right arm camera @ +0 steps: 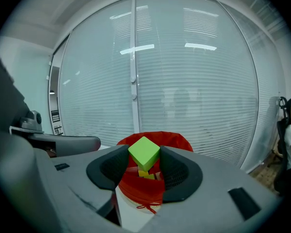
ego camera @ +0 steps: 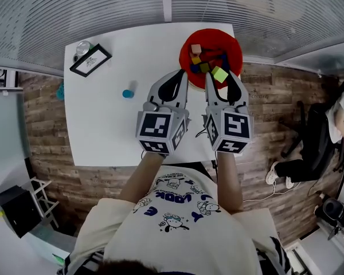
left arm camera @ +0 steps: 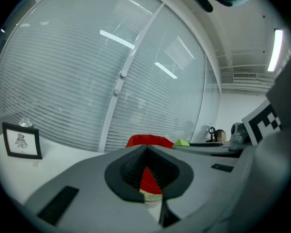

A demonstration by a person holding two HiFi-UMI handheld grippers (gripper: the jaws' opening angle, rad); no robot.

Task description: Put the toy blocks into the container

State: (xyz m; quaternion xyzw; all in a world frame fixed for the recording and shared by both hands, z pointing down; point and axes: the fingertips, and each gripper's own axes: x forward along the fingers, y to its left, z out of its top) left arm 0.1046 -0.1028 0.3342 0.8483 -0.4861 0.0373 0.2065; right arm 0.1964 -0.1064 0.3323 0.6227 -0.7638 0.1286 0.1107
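A red container (ego camera: 219, 39) stands at the far right of the white table (ego camera: 103, 125), with several coloured blocks (ego camera: 199, 59) inside. My right gripper (ego camera: 218, 77) is shut on a lime-green block (ego camera: 220, 74) held over the container's near rim. In the right gripper view the green block (right arm camera: 144, 152) sits clamped between the dark pads, with the container (right arm camera: 141, 191) right behind and below it. My left gripper (ego camera: 182, 74) is shut and holds nothing; it hovers beside the container's left edge. A small blue block (ego camera: 128, 93) lies on the table farther left.
A black-framed picture (ego camera: 90, 60) and a small glass object (ego camera: 82, 48) stand at the table's far left corner. Window blinds run behind the table. A person (ego camera: 341, 119) sits at the right of the room.
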